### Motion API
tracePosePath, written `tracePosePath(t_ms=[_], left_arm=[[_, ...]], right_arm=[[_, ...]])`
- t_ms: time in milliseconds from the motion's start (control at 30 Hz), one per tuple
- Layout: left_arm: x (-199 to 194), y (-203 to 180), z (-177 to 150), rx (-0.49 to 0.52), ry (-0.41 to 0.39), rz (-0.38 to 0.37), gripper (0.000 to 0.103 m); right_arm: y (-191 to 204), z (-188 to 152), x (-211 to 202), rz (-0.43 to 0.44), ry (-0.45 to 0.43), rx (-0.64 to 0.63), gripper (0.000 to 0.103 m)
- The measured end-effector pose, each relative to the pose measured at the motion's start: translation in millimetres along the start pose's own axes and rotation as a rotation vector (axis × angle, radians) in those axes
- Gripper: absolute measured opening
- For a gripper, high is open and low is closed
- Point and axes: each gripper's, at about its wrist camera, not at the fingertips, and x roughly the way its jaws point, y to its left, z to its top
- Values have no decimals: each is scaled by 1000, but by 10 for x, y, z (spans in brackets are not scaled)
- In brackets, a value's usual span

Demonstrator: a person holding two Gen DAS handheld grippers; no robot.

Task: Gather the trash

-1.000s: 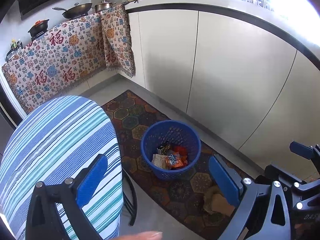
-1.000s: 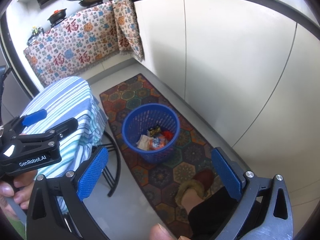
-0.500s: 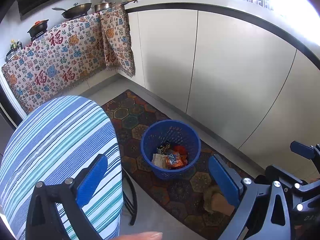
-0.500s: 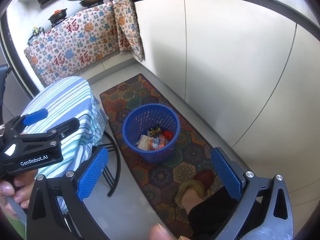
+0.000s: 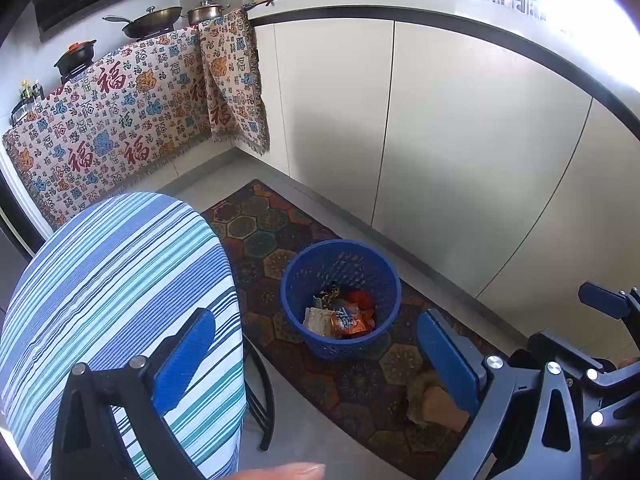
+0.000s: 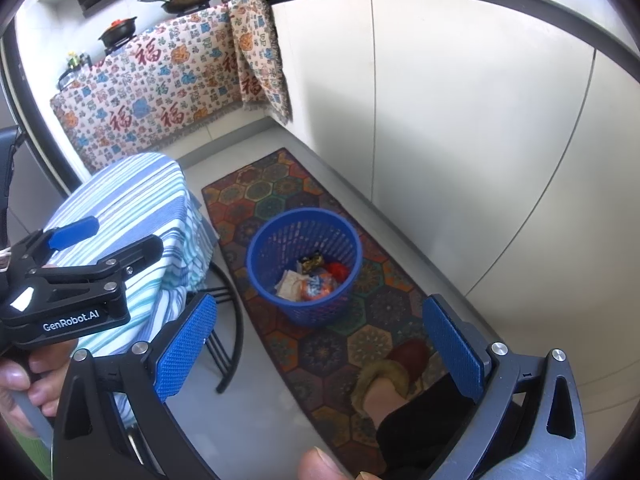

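Observation:
A blue mesh waste basket [image 5: 340, 300] stands on a patterned rug and holds several wrappers [image 5: 340, 318], orange, white and red. It also shows in the right wrist view [image 6: 304, 268] with the same wrappers [image 6: 312, 280]. My left gripper [image 5: 316, 360] is open and empty, held above and in front of the basket. My right gripper [image 6: 320, 348] is open and empty too, above the rug near the basket. The left gripper's body [image 6: 72, 280] shows at the left of the right wrist view.
A round table with a striped blue cloth [image 5: 112, 300] stands left of the basket on black legs. Cream kitchen cabinets [image 5: 440, 152] run along the right. A patterned cloth [image 5: 120, 128] hangs below the stove. My slippered foot [image 6: 392, 376] rests on the rug [image 6: 280, 192].

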Motion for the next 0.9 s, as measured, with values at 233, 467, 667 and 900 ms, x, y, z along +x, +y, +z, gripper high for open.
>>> tracePosePath(t_ms=[233, 467, 667, 900], left_arm=[[-2, -5, 11, 8, 0, -3, 103], [11, -17, 3, 9, 3, -3, 103], [25, -24, -8, 21, 6, -5, 103], [31, -39, -43, 42, 2, -15, 103]], right_arm=[[-7, -1, 3, 5, 0, 3, 103], [-12, -9, 3, 3, 1, 6, 103], [-17, -9, 5, 3, 2, 6, 103], [-57, -47, 25, -2, 6, 10, 103]])
